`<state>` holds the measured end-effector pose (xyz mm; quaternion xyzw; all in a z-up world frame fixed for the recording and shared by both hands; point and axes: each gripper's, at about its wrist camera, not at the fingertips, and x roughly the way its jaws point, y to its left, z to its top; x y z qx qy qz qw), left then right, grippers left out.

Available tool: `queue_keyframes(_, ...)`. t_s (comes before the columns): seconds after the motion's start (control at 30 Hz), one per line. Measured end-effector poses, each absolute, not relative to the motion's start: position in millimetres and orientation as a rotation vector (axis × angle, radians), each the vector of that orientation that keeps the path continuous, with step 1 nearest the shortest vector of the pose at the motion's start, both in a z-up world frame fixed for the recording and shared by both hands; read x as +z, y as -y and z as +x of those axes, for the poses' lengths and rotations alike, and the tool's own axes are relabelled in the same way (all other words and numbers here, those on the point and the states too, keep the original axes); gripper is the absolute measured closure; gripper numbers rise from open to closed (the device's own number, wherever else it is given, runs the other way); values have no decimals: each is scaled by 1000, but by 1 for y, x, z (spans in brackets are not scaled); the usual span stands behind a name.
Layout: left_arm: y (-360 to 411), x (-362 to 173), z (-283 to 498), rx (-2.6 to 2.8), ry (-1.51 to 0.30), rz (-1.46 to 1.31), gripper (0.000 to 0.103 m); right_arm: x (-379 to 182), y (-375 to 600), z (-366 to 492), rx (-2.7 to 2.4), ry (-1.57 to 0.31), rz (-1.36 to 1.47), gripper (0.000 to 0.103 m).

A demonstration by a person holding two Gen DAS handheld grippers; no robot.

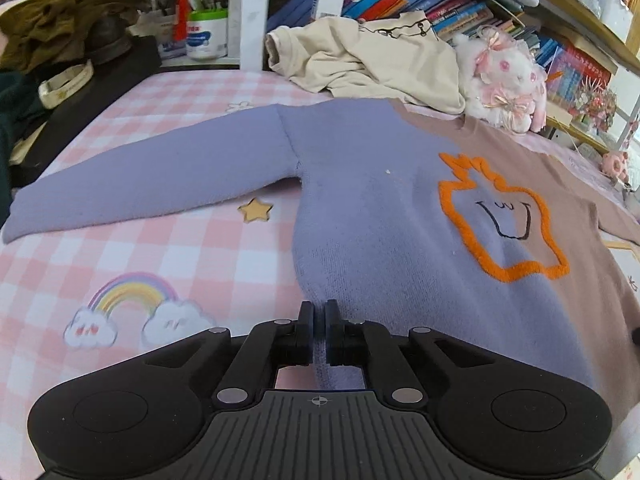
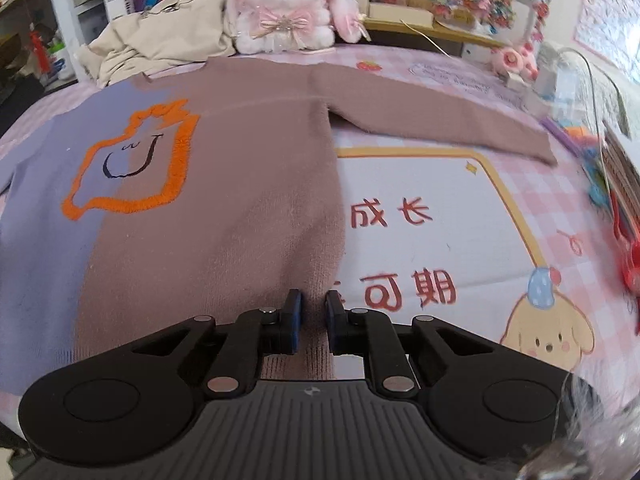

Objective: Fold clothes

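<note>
Gripping the hem at both corners is the step judged to be in hand. A sweater (image 1: 360, 208) is laid flat, face up, on a checked bedsheet (image 1: 168, 248), with both sleeves spread outward. One half is lilac, the other brown, and an orange motif (image 1: 500, 220) sits across the seam.

Left gripper (image 1: 319, 320): jaws drawn nearly together, with lilac hem fabric pinched between the pads at the near left corner. Right gripper (image 2: 313, 312): jaws narrow, a small gap visible, brown hem fabric lying between them at the near right corner; pad contact is likely but not fully clear.

Key relation: the sweater's long axis runs straight away from both grippers, hem nearest, collar farthest, by a beige garment (image 1: 360, 60) and a plush rabbit (image 2: 284, 8). Each hand is nearest to its own corner, neither to the collar.

Judgement: a hem-to-collar fold is called for, both corners lifted together and carried forward along that axis. Risk: uneven lift would skew the fold; the spread sleeves are not yet tucked in.
</note>
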<state>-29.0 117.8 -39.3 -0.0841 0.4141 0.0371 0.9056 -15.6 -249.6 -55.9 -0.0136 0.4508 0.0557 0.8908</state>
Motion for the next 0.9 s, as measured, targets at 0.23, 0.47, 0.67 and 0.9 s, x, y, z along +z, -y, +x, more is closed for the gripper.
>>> queue_keyframes(0.23,-118,-41,-17,44,-858,-172,97,-56,243,-41,105,-923,-58,91)
queue_keyframes(0.47,-126,-41,-12,72,-860,-195,93,-54,240,-22,121,-949,-45,90)
queue_keyframes(0.67,-125,-38,-43,48,-869,-232,93,-52,254,-35,117,-964,11,77)
queue_keyframes(0.9,-124,-43,-80,23,-878,-323,94,-52,262,-56,117,-979,71,87)
